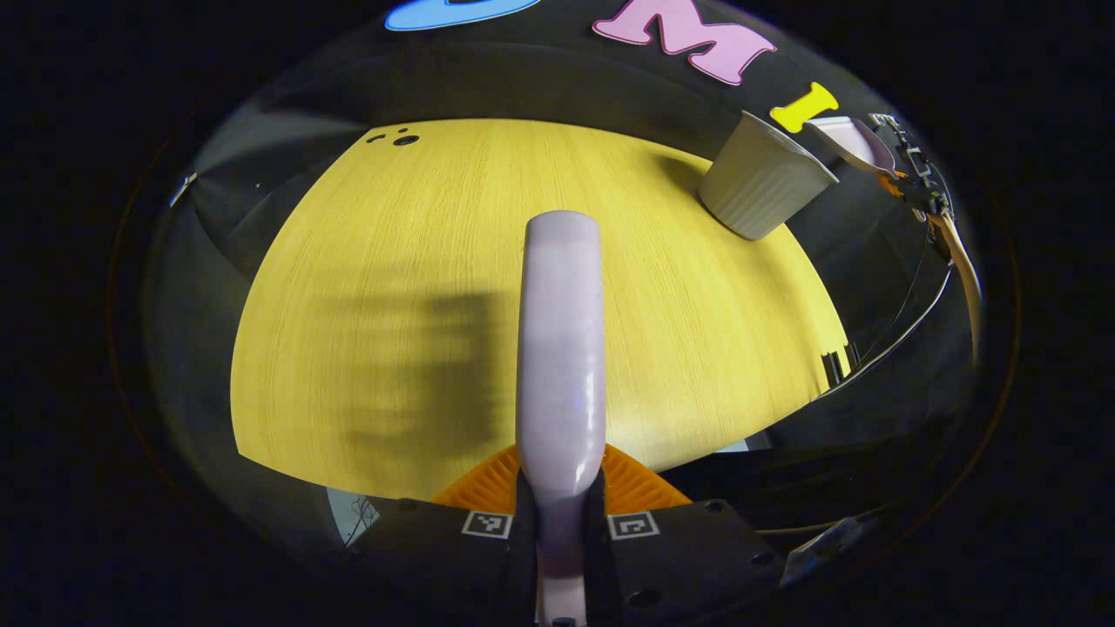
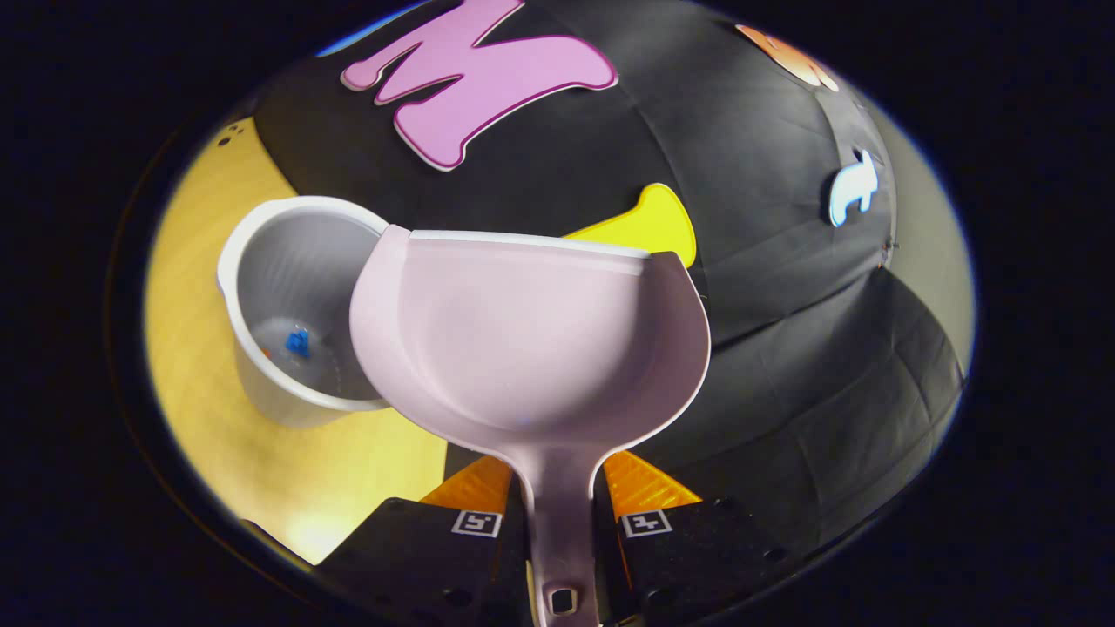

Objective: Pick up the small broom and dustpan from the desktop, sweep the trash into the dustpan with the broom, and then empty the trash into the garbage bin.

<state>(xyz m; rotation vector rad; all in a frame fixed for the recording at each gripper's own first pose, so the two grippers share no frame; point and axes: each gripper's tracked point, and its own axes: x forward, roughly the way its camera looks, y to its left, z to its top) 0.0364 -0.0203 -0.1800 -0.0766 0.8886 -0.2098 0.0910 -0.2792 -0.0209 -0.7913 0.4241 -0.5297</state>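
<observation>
A yellow wood-grain desktop (image 1: 418, 287) lies under a black cloth wall, and a pale ribbed garbage bin (image 1: 760, 177) stands on it near its far edge; everything below is placed against that bin.

In the left gripper view, the left gripper (image 1: 560, 514) has its jaws pressed onto the pale lilac broom (image 1: 561, 348), pinching the handle from both sides. The broom runs straight ahead from the fingers over the desktop, well apart from the bin, which sits ahead and to the right of it. The brush end cannot be made out. A blurred shadow falls on the wood left of the broom. Just beside the bin's right rim, the dustpan (image 1: 849, 139) and the other gripper holding it show small at the edge of this view.

In the right gripper view, the right gripper (image 2: 557, 522) has its jaws pinching the dustpan (image 2: 531, 348) by its narrow handle. The pan's scoop is raised and faces the camera, its left edge overlapping the bin (image 2: 287, 305) rim. Inside the bin, small bits of trash (image 2: 297, 342), one blue, lie at the bottom.
</observation>
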